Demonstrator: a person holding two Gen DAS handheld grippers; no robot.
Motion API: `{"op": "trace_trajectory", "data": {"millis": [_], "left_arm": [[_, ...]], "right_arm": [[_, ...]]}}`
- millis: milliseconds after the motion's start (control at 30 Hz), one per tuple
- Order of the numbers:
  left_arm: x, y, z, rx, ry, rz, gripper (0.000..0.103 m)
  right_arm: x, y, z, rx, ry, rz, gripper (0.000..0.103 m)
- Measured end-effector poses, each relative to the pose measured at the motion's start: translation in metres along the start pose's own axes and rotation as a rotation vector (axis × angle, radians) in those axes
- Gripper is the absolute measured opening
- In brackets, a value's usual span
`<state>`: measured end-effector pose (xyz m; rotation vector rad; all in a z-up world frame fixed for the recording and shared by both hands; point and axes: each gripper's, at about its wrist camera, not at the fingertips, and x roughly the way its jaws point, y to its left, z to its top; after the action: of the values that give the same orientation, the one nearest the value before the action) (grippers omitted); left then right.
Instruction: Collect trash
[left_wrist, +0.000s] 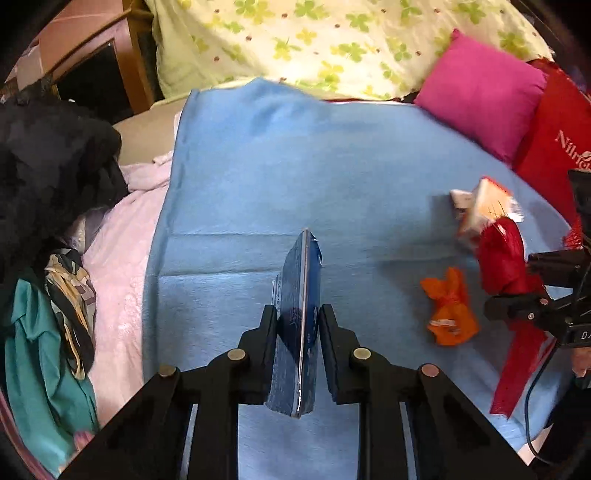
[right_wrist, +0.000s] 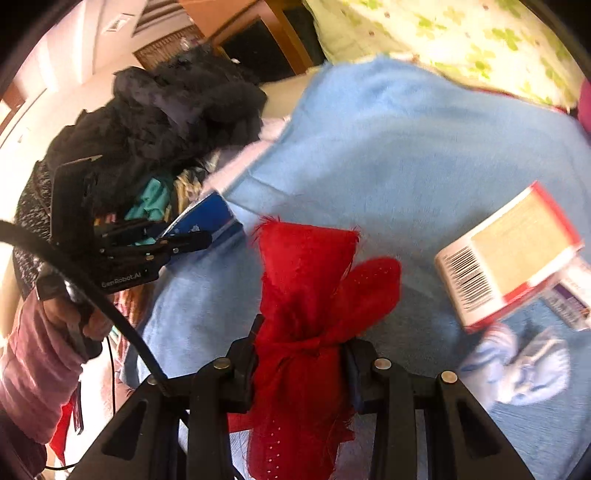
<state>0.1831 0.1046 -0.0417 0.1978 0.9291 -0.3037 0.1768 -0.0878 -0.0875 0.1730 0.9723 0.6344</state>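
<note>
flat blue packet, apparently torn, glossy edge

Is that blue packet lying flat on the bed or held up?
Held up: the left gripper pinches the blue packet edge-on above the blue blanket.

Warm indoor light, motion blur, dark bowed fisheye edges.

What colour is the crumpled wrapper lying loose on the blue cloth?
Orange, with a small white label. The orange wrapper shows best in the left wrist view, on the blue cloth.
</note>
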Motion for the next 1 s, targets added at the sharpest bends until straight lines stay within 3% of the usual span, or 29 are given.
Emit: {"op": "trace_trajectory", "data": {"millis": [333, 500, 600, 767, 900, 1000], "left_arm": [[-0.07, -0.091, -0.004, -0.003, -0.155, -0.117, 0.024], [-0.104, -0.143, -0.002, 0.017, -0.249, -0.111, 0.024], [-0.121, -0.178, -0.002, 0.062, -0.296, -0.085, 0.024], [-0.147, -0.219, -0.005, 0.105, -0.361, -0.105, 0.024], [-0.168, -0.234, -0.009, 0.121, -0.404, -0.152, 0.024], [-0.188, -0.249, -0.015, 0.157, -0.437, -0.139, 0.024]], "right_arm": [[-0.094, -0.01, -0.023, -0.032, -0.163, -0.039, 0.039], [-0.147, -0.013, -0.04, -0.069, -0.279, -0.108, 0.039], [-0.181, -0.017, -0.057, -0.065, -0.365, -0.114, 0.039], [-0.223, -0.024, -0.093, -0.027, -0.474, -0.133, 0.039], [-0.245, -0.029, -0.126, 0.044, -0.49, -0.172, 0.039], [-0.263, -0.029, -0.144, 0.066, -0.489, -0.223, 0.039]]}}
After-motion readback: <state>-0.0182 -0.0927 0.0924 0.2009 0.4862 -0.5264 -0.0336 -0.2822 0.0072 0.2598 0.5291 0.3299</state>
